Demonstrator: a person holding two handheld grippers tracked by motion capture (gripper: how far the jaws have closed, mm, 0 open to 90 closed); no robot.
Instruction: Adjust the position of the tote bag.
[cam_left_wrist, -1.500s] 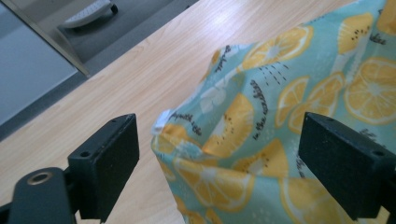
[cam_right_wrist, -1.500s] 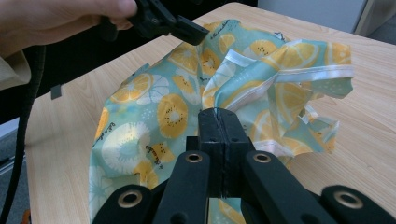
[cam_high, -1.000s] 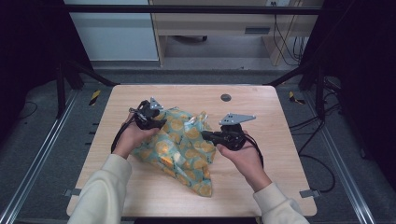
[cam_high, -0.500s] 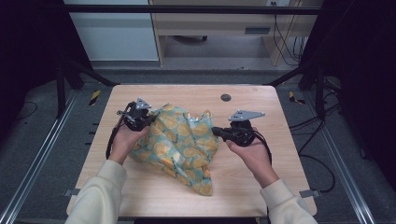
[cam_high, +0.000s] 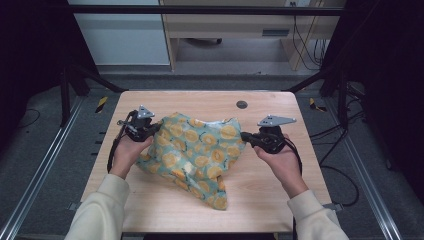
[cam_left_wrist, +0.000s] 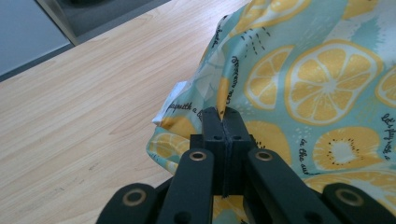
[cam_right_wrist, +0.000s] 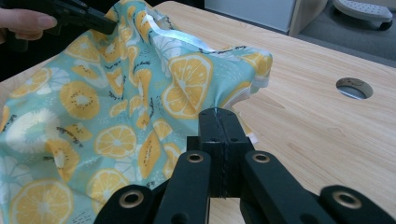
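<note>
L gripper (cam_high: 159, 127) clamps lemon-print cloth (cam_high: 200, 150) at its L edge, R gripper (cam_high: 244, 135) clamps R edge, both jaws fully closed on fabric; step: spreading cloth, rumpled at table (cam_high: 260, 200) ctr; next, likely pull apart evenly w/o slipping.

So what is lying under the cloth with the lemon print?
Under the lemon-print cloth only the wooden table shows around its edges. Both ends are pinched and raised; the middle sags, and whatever might lie beneath its folds is covered.
</note>
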